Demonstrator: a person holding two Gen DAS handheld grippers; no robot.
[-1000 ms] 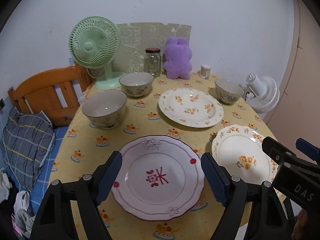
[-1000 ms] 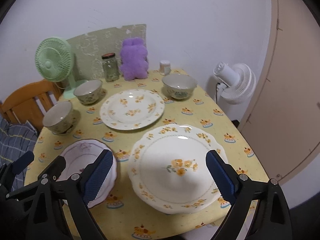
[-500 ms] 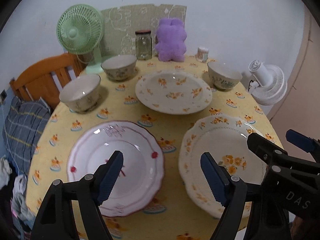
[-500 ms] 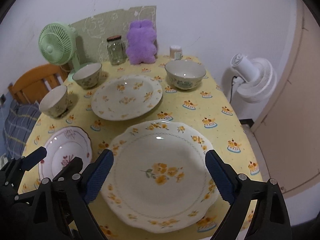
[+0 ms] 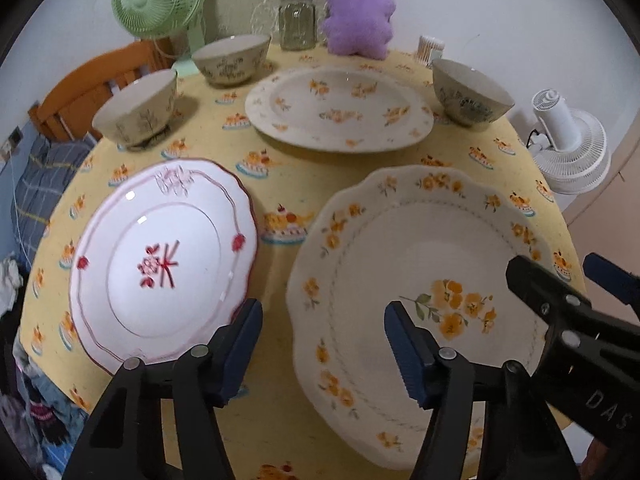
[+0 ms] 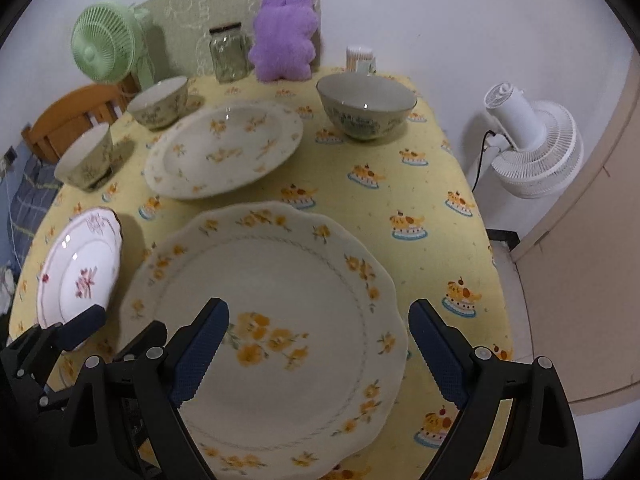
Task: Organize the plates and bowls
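1. Scalloped yellow-flower plate lies at the near table edge, just in front of the oval flowered plate; the red-trimmed plate sits beside it, apart.
2. Right gripper hovers spread wide over the scalloped plate, holding nothing; left gripper is likewise spread, over the gap between the two near plates.
3. Risk: glazed rims may slip from the pads, or a nudge could push a plate off the edge.
4. Risk: the grippers crowd each other and could collide.
5. Writing: "DAS" on the right gripper's body; the bowls' markings are probably patterns, not text.
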